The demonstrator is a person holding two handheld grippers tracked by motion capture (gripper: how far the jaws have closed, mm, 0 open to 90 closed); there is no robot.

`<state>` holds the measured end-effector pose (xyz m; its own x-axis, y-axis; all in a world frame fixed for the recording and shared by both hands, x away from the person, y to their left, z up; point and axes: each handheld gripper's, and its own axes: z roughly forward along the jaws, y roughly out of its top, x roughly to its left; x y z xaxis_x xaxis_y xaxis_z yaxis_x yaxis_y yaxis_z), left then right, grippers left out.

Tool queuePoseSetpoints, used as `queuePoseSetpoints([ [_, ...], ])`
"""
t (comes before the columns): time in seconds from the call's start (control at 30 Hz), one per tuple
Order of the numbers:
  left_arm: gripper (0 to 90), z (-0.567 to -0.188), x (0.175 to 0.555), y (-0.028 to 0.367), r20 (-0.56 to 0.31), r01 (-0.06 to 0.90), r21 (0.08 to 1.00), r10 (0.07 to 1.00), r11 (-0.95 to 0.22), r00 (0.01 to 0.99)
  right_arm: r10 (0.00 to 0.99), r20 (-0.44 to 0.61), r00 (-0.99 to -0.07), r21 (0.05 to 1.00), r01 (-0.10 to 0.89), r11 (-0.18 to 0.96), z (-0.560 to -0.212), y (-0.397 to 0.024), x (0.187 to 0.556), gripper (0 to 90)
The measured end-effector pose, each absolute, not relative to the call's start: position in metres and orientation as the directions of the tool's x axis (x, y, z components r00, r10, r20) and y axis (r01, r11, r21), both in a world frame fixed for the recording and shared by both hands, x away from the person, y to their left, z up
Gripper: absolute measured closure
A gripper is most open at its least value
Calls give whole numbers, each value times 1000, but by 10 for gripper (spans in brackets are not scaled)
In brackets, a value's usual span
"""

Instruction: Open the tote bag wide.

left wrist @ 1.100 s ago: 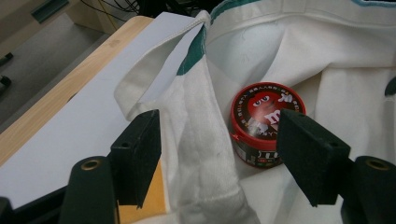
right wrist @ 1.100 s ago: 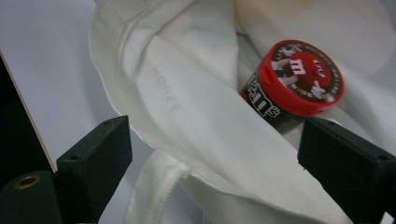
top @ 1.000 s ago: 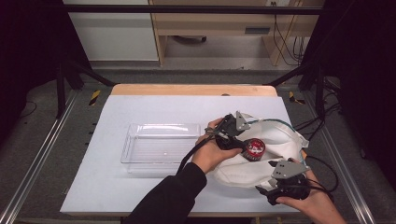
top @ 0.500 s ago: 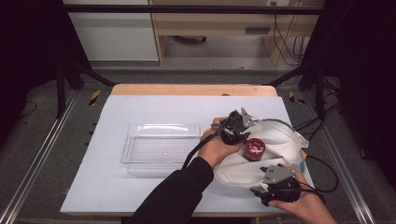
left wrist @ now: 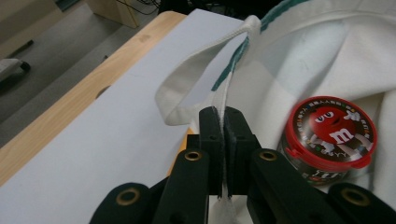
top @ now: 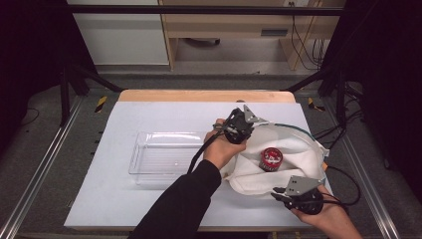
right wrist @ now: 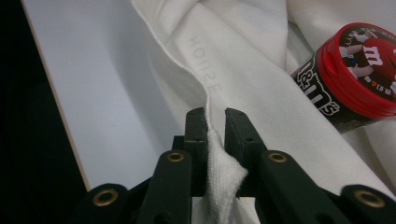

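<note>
White cloth bag lies open, candy tin inside.

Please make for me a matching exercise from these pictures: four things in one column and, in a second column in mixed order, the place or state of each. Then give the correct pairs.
Things:
1. white cloth bag
2. candy tub
3. clear plastic tray
4. wooden strip

Places or states:
A. runs along the far edge of the table
B. empty, on the white mat, left of the bag
C. pinched at its edge by the left gripper and the right gripper
D. red lid, sits inside the open bag

Pairs: 1-C, 2-D, 3-B, 4-A
</note>
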<state>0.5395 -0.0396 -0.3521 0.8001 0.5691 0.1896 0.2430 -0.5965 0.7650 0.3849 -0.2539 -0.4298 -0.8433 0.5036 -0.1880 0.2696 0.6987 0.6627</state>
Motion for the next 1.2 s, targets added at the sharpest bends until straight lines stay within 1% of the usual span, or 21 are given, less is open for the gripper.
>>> queuePoseSetpoints([
  [0.13, 882, -344, 543, -32, 191, 244, 780, 590, -577, 785, 487, -161, -859, 663, 271, 697, -427, -257, 378, 845],
  [0.37, 884, -344, 552, -27, 198, 252, 784, 612, -568, 765, 462, -133, -877, 655, 272, 705, -434, -261, 367, 849],
  [0.47, 884, -351, 560, -27, 194, 269, 775, 621, -571, 760, 463, -112, -879, 641, 292, 710, -444, -261, 367, 850],
  [0.6, 884, -359, 565, -29, 195, 286, 758, 622, -586, 758, 461, -105, -881, 638, 296, 711, -450, -262, 367, 850],
  [1.07, 883, -375, 574, -30, 197, 326, 723, 634, -609, 748, 465, -99, -880, 659, 292, 693, -446, -270, 360, 850],
  [1.2, 882, -382, 578, -29, 181, 348, 713, 640, -608, 746, 465, -89, -881, 656, 300, 693, -451, -272, 360, 851],
])
